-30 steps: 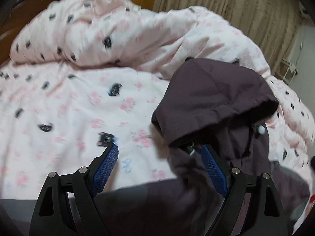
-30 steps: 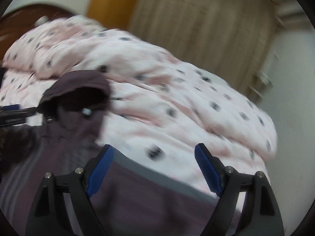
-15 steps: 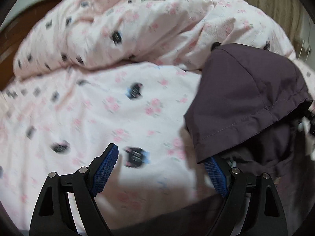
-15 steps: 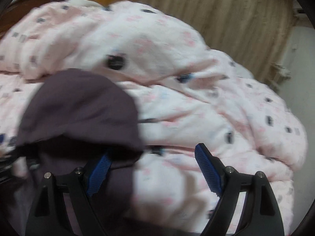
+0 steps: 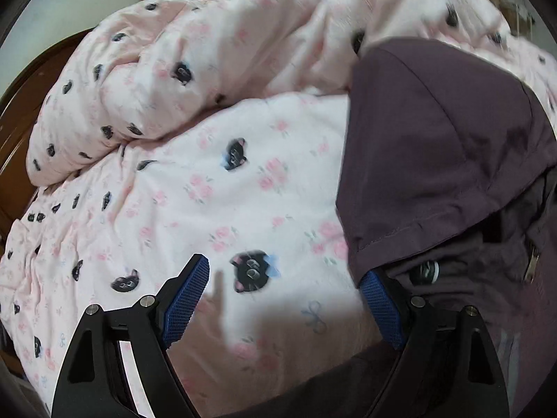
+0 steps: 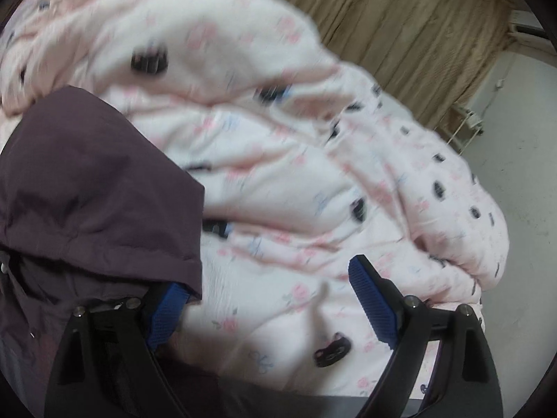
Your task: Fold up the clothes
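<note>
A dark purple hooded jacket lies on the bed, its hood (image 5: 435, 139) puffed up above the collar with a snap button (image 5: 426, 273) and a zip pull (image 5: 531, 268). My left gripper (image 5: 283, 271) is open over the pink sheet, left of the hood; its right finger sits at the hood's hem. In the right wrist view the hood (image 6: 87, 181) fills the left side. My right gripper (image 6: 268, 275) has its jaws opening, with only sheet between them. The hood's corner drapes over its left finger and hides the tip.
A bunched pink duvet (image 5: 209, 52) with black cat prints is heaped behind the hood, and it rises as a mound (image 6: 243, 69) ahead of the right gripper. A dark wooden headboard (image 5: 21, 111) curves at far left. Beige curtains (image 6: 400, 17) and a white rack (image 6: 466, 125) stand beyond.
The right gripper swung left from the jacket's body up to the hood, which now covers its left finger. The left gripper rolled and shifted left, so the hood now sits at its right finger.
</note>
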